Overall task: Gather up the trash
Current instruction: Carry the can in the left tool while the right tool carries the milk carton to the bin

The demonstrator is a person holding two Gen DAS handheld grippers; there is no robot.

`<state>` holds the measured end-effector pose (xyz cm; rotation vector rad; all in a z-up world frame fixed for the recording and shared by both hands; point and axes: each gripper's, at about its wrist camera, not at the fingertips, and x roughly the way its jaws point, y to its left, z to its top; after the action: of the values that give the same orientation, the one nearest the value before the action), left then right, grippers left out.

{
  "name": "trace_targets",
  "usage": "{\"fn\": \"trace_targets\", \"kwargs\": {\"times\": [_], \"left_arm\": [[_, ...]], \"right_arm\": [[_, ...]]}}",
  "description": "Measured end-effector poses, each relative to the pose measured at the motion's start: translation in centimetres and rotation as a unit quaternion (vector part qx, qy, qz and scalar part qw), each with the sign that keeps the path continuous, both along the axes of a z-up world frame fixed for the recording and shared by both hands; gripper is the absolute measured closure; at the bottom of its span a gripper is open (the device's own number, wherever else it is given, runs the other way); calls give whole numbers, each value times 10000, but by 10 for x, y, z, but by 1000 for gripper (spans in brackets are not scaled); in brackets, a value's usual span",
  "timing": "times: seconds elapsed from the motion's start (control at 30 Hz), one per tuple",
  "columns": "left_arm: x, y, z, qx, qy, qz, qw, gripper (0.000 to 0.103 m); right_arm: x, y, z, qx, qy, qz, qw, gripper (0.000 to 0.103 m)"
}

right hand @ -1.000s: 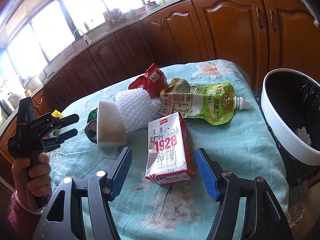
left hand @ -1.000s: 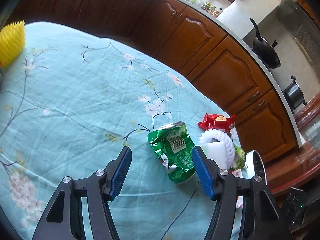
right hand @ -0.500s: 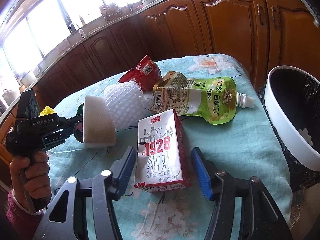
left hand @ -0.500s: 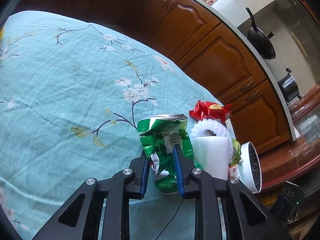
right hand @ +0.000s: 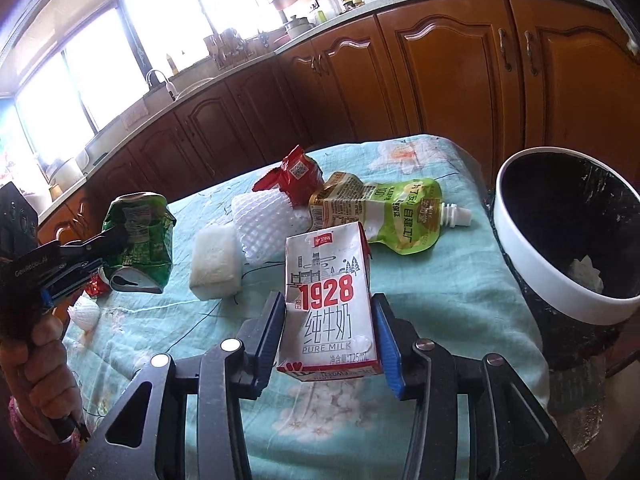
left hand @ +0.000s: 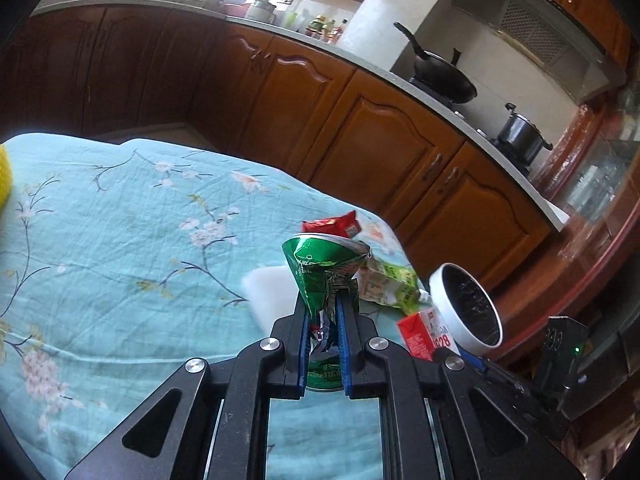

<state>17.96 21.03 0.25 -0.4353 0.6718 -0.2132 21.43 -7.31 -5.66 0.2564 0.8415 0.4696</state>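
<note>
A: What has the left gripper (left hand: 325, 312) got?

B: Its blue pads are clamped on the crumpled green snack bag (left hand: 326, 268), which stands up between them, lifted clear of the tabletop (left hand: 120, 264). From the right wrist view the same bag (right hand: 140, 236) hangs at the tip of that gripper (right hand: 86, 258), above the table's left edge.

A: And the right gripper (right hand: 330, 340)?

B: Its jaws are closed against both sides of the red-and-white milk carton (right hand: 330, 308). The carton stands upright near the front edge of the tabletop, printed "1928" and "PURE MILK". I cannot tell whether it is off the cloth.

A: What else lies on the table?

B: A white foam block (right hand: 214, 260) sits just left of the carton, beside a white foam net sleeve (right hand: 266, 220). A red wrapper (right hand: 294, 174) rests against the sleeve's far end. A flattened green spout pouch (right hand: 384, 212) lies behind the carton, toward the right edge, its cap pointing at the bin.

A: Where is the bin?

B: The white-rimmed trash bin (right hand: 560, 292) with a black liner stands just off the right edge of the tabletop. A scrap of white paper (right hand: 586, 274) lies inside.
</note>
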Motion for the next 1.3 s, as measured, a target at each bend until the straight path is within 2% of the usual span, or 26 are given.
{"fn": "trace_targets", "kwargs": {"times": [0.23,0.57,0.93,1.3], "left_arm": [[6,-51,-1,121,72,-706,9974,93],[46,-114,-13,222,305,-1274,9911,93],[86,-171,-18,332,409,-1665,9846,93],[135,-223,-12,528,381,-1946,9787,93]], "right_arm": [[-8,-42,5,112,-51,-409,9991,58],[-13,-101,7,203,-76,-997,9948,58],[-8,-144,8,223,-113,-1366,9903,58],[14,-181,8,232,-87,-1628,9864,58]]}}
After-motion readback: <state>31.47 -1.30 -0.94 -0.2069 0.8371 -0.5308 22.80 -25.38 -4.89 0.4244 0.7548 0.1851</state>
